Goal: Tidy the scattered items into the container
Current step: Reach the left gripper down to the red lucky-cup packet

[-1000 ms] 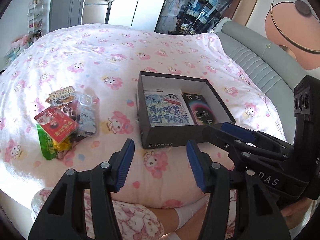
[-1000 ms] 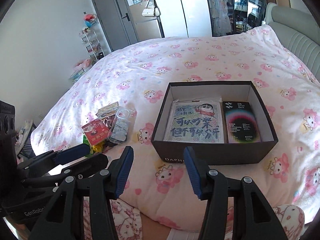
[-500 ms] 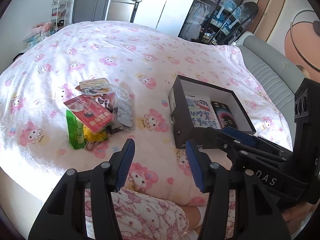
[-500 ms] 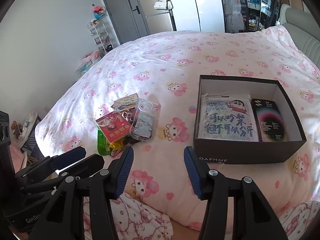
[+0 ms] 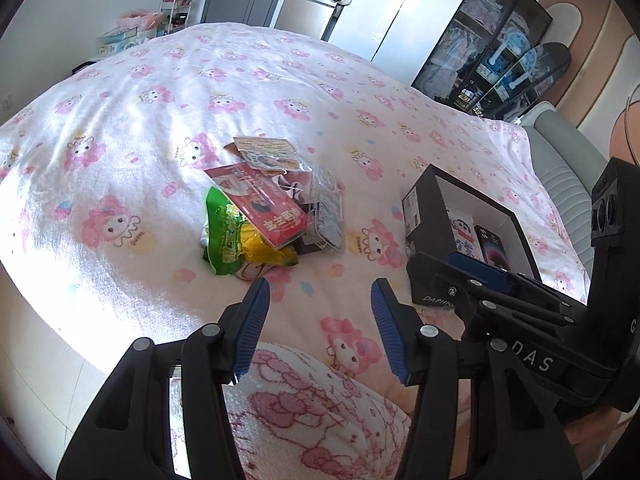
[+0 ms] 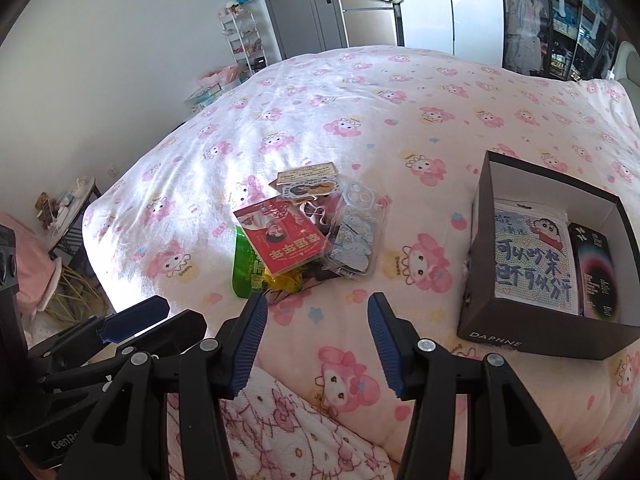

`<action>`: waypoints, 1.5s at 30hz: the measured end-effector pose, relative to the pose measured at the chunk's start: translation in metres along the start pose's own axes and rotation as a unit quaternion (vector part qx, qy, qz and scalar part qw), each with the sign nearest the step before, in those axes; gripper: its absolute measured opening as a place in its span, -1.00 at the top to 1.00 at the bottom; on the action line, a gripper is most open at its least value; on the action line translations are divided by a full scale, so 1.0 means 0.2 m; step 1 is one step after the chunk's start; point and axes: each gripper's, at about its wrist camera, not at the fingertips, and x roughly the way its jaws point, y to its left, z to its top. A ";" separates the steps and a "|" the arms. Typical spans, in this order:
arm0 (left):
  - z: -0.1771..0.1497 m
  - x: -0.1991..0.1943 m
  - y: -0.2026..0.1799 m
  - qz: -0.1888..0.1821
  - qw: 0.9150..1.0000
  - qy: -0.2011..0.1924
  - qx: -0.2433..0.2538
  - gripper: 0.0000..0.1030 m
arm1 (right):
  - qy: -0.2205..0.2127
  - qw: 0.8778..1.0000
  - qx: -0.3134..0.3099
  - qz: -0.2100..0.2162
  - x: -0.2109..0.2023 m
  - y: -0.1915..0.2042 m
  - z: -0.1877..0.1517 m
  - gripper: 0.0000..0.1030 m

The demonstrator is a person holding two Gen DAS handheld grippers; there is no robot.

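Both tools hang side by side over the near edge of the bed, and each has its jaws parted with nothing between the blue pads: the left gripper [image 5: 318,294] and the right gripper [image 6: 316,308] are empty. Just ahead of both, slightly to the left of their line, lies the pile of scattered items [image 6: 308,236]: a red packet [image 6: 286,242] on top, a green wrapper [image 5: 222,236] and something yellow under it, a clear plastic case [image 6: 354,236] leaning on the pile's right side, and printed cards [image 6: 306,180] at the far end. The dark box [image 6: 536,330] sits well to the right of the right gripper, open-topped, already holding a cartoon-printed pack [image 6: 530,258] and a black booklet [image 6: 596,272] laid flat. The step in hand looks like the reach for the next piece. I would take the top one first, since the red packet overlaps the rest; come in low with one pad sliding under its free edge, because thin, flat wrappers on soft bedding tend to sink and slip instead of being pinched. The clear case is stiffer and should lift by its raised edge. The surface is a pink quilt [image 5: 280,92] with a cartoon print, puffy and wrinkled, so nothing lies truly level. Beyond it stand a white shelf rack [image 6: 244,40], a grey door [image 6: 304,4], wardrobes and a padded headboard [image 5: 564,172] to the right.
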 end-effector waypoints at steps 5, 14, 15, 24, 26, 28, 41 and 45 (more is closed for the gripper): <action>0.04 0.08 0.07 0.018 0.999 0.012 -0.023 -0.03 | 0.024 0.999 -0.005 0.021 0.14 0.02 0.04 0.06; 0.16 0.36 0.16 0.037 0.995 0.043 -0.086 -0.03 | 0.057 0.998 0.026 0.026 0.41 -0.09 0.16 0.06; 0.17 0.40 0.18 0.042 0.993 0.047 -0.100 -0.03 | 0.060 0.997 0.027 0.026 0.44 -0.10 0.17 0.06; 0.22 0.64 0.25 0.032 0.980 0.055 -0.190 0.14 | 0.100 0.992 0.081 0.020 0.64 -0.31 0.10 0.06; 0.23 0.67 0.25 0.030 0.979 0.052 -0.195 0.14 | 0.107 0.991 0.074 0.020 0.66 -0.31 0.08 0.06; 0.23 0.70 0.26 0.039 0.977 0.054 -0.205 0.14 | 0.109 0.991 0.068 0.025 0.68 -0.30 0.07 0.06; 0.23 0.89 0.36 0.050 0.957 0.094 -0.268 0.59 | 0.110 0.991 0.068 0.039 0.72 -0.29 0.11 0.06; 0.21 0.82 0.32 0.026 0.961 0.086 -0.260 0.84 | 0.117 0.990 0.071 0.044 0.70 -0.29 0.06 0.06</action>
